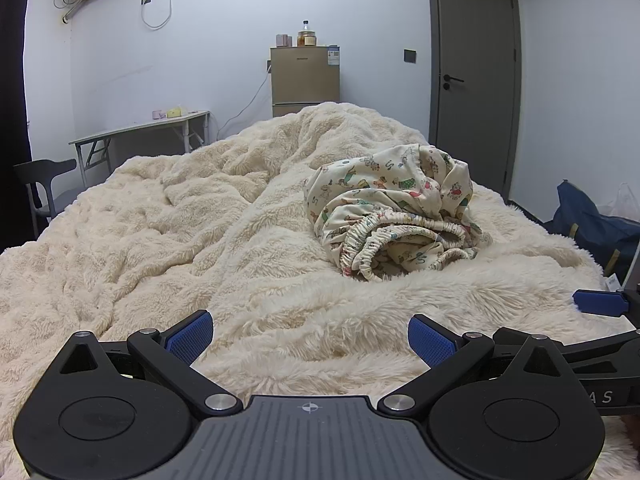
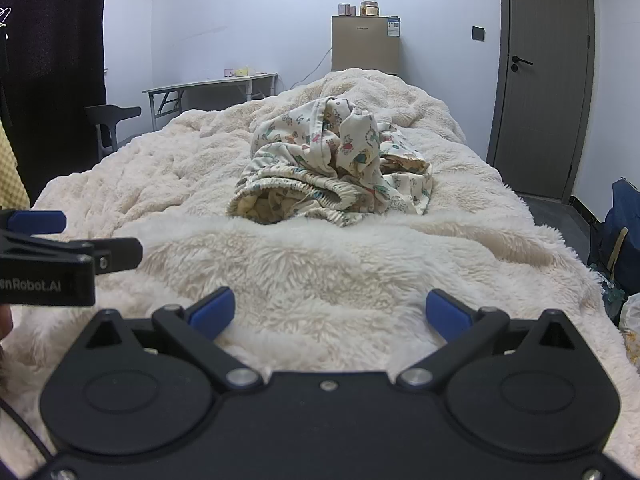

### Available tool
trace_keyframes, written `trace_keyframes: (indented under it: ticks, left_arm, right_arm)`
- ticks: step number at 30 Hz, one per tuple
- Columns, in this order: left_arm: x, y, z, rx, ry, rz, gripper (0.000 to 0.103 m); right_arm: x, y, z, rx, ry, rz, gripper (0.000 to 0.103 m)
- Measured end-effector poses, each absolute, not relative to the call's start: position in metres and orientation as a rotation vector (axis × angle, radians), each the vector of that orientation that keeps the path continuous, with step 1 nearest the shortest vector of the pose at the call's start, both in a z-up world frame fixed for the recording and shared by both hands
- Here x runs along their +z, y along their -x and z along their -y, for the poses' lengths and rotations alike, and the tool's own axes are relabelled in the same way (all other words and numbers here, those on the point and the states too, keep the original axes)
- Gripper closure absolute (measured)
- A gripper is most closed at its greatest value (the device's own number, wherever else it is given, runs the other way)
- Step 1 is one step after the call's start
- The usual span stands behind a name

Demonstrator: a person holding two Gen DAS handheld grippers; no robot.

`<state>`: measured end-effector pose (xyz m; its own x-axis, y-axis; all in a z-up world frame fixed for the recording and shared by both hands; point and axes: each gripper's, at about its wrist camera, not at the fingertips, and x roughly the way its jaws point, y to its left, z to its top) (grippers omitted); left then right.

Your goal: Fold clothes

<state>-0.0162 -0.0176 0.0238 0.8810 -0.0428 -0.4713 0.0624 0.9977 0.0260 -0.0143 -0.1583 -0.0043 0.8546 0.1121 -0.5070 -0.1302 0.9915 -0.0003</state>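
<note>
My left gripper (image 1: pixel 310 338) hangs low over the fluffy cream blanket (image 1: pixel 160 232) with its blue pads spread wide and nothing between them. My right gripper (image 2: pixel 330 314) is the same: fingers splayed apart, empty, just above the pile of the blanket. The two tools sit side by side; from the left camera I catch the right one's blue tip at 3 o'clock, and from the right camera the left one's black arm pokes in at 9 o'clock.

The garment (image 1: pixel 396 208) is a crumpled heap of cream cloth printed with small cartoon figures, its gathered elastic waistband (image 1: pixel 400 232) facing me. From the left camera it lies at about 1 o'clock, well ahead of the pads; from the right camera it sits near 12 o'clock, in the middle of the bed. Neither tool touches it.

Beyond the bed, at 12 o'clock, stands a small fridge (image 1: pixel 305 76), with a grey door (image 1: pixel 476 60) at 2 o'clock and a folding table (image 1: pixel 140 130) at 10 o'clock.
</note>
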Motion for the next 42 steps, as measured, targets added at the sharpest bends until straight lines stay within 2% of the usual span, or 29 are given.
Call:
trace_keyframes:
  ticks: [42]
  left_arm:
    - [0.026, 0.016, 0.016, -0.051, -0.042, -0.495, 0.000]
  right_arm:
    - [0.004, 0.003, 0.162, 0.189, 0.032, -0.526, 0.000]
